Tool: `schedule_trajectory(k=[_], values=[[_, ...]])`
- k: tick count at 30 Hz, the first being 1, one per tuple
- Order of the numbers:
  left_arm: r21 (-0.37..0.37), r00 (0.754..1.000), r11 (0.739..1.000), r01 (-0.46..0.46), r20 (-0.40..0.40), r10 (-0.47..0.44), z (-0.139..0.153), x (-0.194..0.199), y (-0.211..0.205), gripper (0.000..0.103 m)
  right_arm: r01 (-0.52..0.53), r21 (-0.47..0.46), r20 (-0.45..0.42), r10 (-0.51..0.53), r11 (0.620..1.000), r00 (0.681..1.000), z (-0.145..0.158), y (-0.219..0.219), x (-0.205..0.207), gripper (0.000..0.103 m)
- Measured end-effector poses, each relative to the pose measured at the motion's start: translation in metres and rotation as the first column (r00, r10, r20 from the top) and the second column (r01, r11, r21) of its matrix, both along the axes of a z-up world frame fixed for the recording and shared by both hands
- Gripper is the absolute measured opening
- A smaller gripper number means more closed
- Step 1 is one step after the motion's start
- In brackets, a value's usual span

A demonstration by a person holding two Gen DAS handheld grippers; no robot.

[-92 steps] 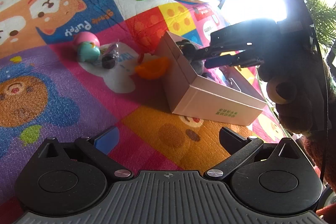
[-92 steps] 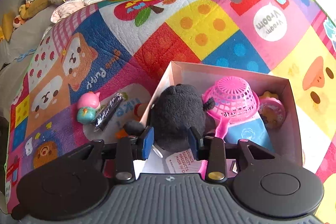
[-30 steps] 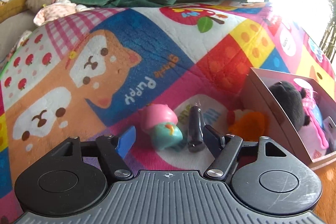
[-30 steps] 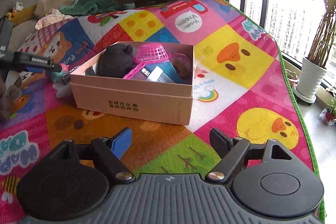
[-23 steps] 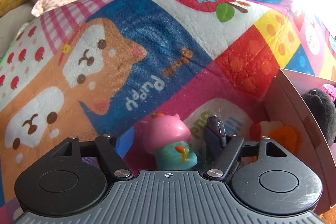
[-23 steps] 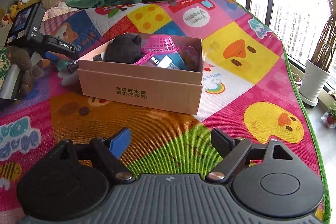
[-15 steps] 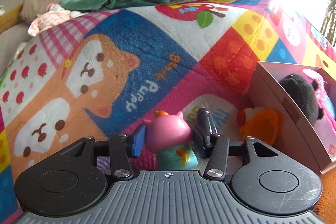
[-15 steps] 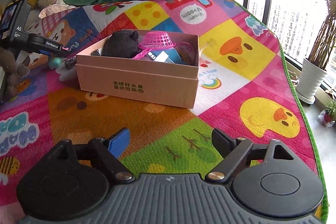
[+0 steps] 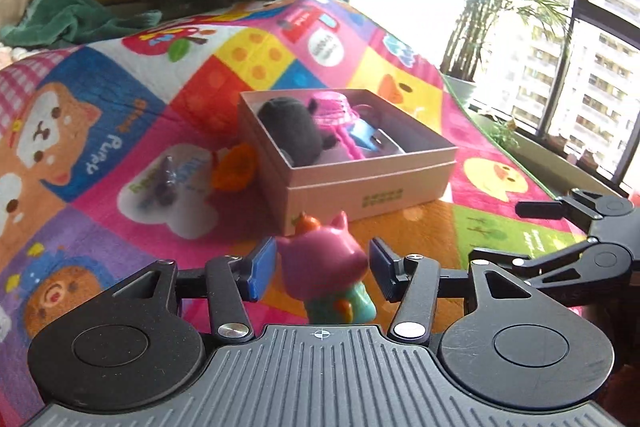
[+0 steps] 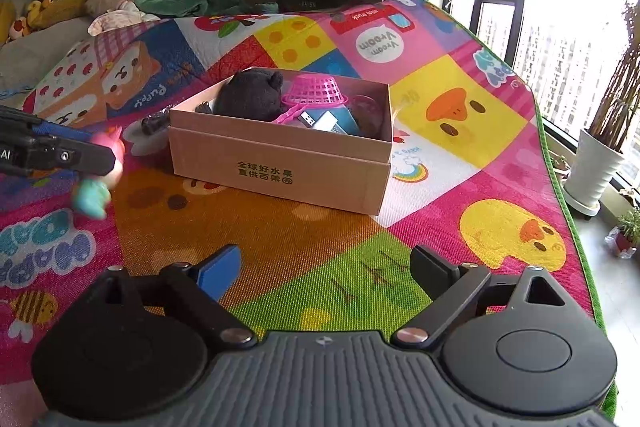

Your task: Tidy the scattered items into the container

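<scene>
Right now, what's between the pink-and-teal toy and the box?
Nothing but bare orange play mat between toy and box; clearest in the right wrist view.

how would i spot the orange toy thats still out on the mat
Find the cardboard box on the play mat. Against its left outer wall lies the orange toy, brighter and rounder than the dark wrapped item further left.

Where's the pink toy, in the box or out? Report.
Out. The toy is short of the box, outside its near wall, over the mat.
</scene>
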State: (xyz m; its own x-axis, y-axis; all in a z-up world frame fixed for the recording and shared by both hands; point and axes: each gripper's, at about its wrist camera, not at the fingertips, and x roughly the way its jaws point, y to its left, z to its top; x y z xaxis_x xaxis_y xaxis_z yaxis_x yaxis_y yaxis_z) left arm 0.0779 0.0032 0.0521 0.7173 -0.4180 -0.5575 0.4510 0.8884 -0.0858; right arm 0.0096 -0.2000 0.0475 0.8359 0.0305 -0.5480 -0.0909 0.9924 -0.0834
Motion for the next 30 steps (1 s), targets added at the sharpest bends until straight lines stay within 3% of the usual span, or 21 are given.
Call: schedule_trajectory(k=[5, 9, 12, 15, 17, 19, 21, 22, 27, 30], values=[[-0.012, 0.999, 0.999, -0.032, 0.0, 0.032, 0.0, 0.017, 0.001, 0.081, -0.023, -0.024, 0.019, 0.024, 0.999, 1.0, -0.003, 0.004, -0.006, 0.102], [-0.031, 0.975, 0.975, -0.221, 0.029, 0.221, 0.007, 0.062, 0.026, 0.083, -0.022, -0.028, -0.01, 0.022, 0.999, 1.0, -0.013, 0.007, -0.001, 0.103], [0.009, 0.932, 0.933, -0.36, -0.031, 0.36, -0.003, 0.109, 0.042, 0.072, -0.032, -0.026, -0.018, 0.032, 0.999, 0.999, -0.016, 0.011, 0.003, 0.103], [0.055, 0.913, 0.918, -0.394, -0.089, 0.397, -0.021, 0.147, 0.048, 0.067, -0.046, -0.041, -0.024, 0.045, 0.998, 0.999, -0.019, 0.016, 0.005, 0.103], [0.104, 0.902, 0.906, -0.411, -0.094, 0.42, -0.033, 0.163, 0.047, 0.053, -0.045, -0.049, -0.03, 0.043, 0.998, 0.999, -0.02, 0.017, 0.005, 0.103], [0.131, 0.904, 0.904, -0.406, -0.086, 0.419, -0.041, 0.171, 0.045, 0.049, -0.039, -0.052, -0.033, 0.037, 0.998, 0.999, -0.02, 0.017, 0.005, 0.103], [0.158, 0.916, 0.908, -0.388, -0.04, 0.399, -0.042, 0.17, 0.041, 0.031, -0.034, -0.053, -0.031, 0.032, 0.998, 0.999, -0.019, 0.017, 0.005, 0.103], [0.162, 0.92, 0.91, -0.383, -0.028, 0.392, -0.041, 0.166, 0.04, 0.028, -0.031, -0.053, -0.031, 0.03, 0.998, 0.999, -0.019, 0.017, 0.004, 0.103], [0.129, 0.938, 0.93, -0.345, 0.011, 0.346, -0.027, 0.128, 0.045, 0.027, -0.031, -0.063, -0.018, 0.03, 0.997, 0.999, -0.016, 0.018, 0.0, 0.103], [0.086, 0.96, 0.956, -0.279, -0.001, 0.28, -0.019, 0.084, 0.047, 0.027, -0.046, -0.072, -0.007, 0.045, 0.996, 0.999, -0.013, 0.023, -0.004, 0.103]])
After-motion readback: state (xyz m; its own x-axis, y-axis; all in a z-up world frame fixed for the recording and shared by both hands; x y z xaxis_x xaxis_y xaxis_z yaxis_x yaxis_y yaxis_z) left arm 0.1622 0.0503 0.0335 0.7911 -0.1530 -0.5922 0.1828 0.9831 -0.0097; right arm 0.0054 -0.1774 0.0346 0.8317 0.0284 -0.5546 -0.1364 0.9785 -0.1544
